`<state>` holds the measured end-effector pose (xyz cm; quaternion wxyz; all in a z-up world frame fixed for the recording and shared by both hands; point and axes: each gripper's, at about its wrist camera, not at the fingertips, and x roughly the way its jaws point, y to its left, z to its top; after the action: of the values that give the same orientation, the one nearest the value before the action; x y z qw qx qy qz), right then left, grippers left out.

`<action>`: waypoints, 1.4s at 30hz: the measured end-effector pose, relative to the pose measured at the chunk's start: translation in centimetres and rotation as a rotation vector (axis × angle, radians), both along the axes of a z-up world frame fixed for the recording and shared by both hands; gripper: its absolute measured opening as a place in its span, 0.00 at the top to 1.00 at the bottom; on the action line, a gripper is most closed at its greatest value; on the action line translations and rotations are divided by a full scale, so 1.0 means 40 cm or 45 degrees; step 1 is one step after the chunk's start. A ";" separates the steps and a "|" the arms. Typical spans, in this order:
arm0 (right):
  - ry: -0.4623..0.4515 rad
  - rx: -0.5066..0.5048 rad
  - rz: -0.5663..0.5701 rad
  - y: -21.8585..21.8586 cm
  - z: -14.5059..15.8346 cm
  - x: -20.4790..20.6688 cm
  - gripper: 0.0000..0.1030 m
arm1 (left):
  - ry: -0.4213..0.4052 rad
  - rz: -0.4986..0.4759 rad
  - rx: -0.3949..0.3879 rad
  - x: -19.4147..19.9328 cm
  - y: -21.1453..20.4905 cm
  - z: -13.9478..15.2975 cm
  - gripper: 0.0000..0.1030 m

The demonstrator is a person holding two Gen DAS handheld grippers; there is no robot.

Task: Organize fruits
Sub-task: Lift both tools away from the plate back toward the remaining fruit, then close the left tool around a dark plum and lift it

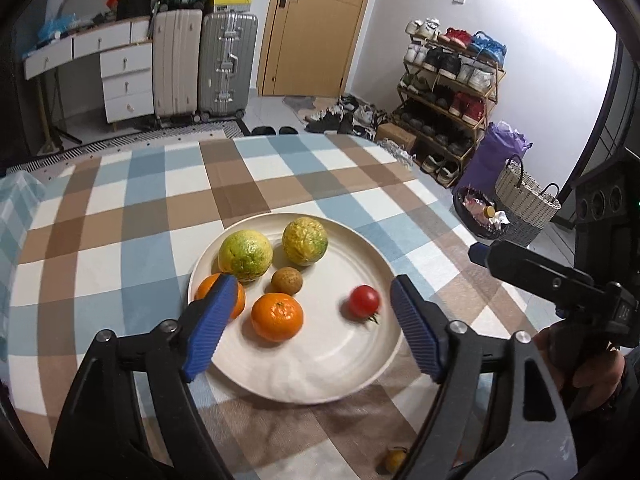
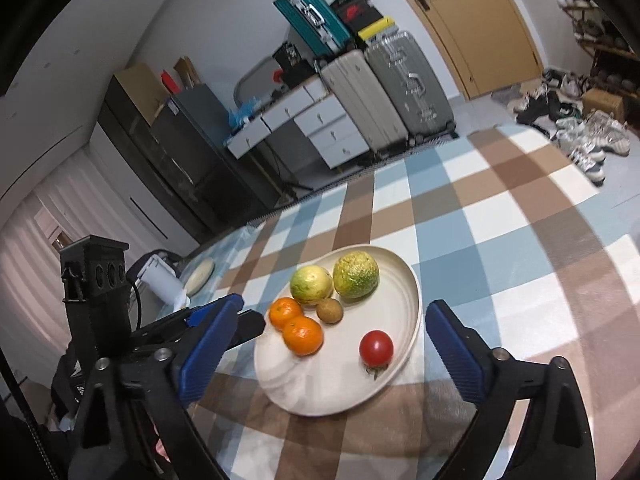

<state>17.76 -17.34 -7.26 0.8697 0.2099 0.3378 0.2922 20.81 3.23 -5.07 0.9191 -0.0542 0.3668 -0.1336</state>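
A white plate (image 1: 320, 364) (image 2: 404, 280) rests on the checked tablecloth. It carries two yellow-green citrus fruits (image 1: 245, 255) (image 1: 305, 241), a small brown fruit (image 1: 286, 280), two mandarins (image 1: 277, 317) (image 1: 241, 300) and a red tomato (image 1: 363, 301) (image 2: 376, 347). My left gripper (image 1: 313, 282) hovers open over the plate's near side, its blue fingers wide apart with nothing between them. My right gripper (image 2: 335, 304) is also open, above the plate's near edge, with the tomato below its gap and untouched. A small yellow fruit (image 1: 396, 460) lies on the cloth near the front edge.
The checked tablecloth (image 1: 140, 208) covers the whole table. A white device (image 2: 160, 280) and a pale round object (image 2: 200, 274) sit past the table's left edge. Suitcases (image 1: 226, 64), a drawer unit (image 1: 126, 80), a shoe rack (image 1: 448, 92) and baskets (image 1: 524, 196) stand on the floor beyond.
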 end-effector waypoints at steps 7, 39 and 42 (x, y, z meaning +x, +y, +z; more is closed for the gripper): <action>-0.079 0.010 -0.025 -0.024 0.056 -0.097 0.00 | -0.065 0.014 0.026 -0.105 -0.015 0.059 0.18; -0.296 -0.278 -0.020 0.037 0.087 -0.442 0.00 | -0.089 0.120 -0.020 -0.448 0.013 0.046 0.01; -0.293 -0.299 -0.013 0.042 0.074 -0.457 0.00 | -0.050 0.111 -0.028 -0.461 0.011 0.010 0.01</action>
<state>-0.53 -15.66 -4.31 0.9227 0.0738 0.2667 0.2684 2.37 3.69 -4.68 0.9304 -0.0775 0.3444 -0.0983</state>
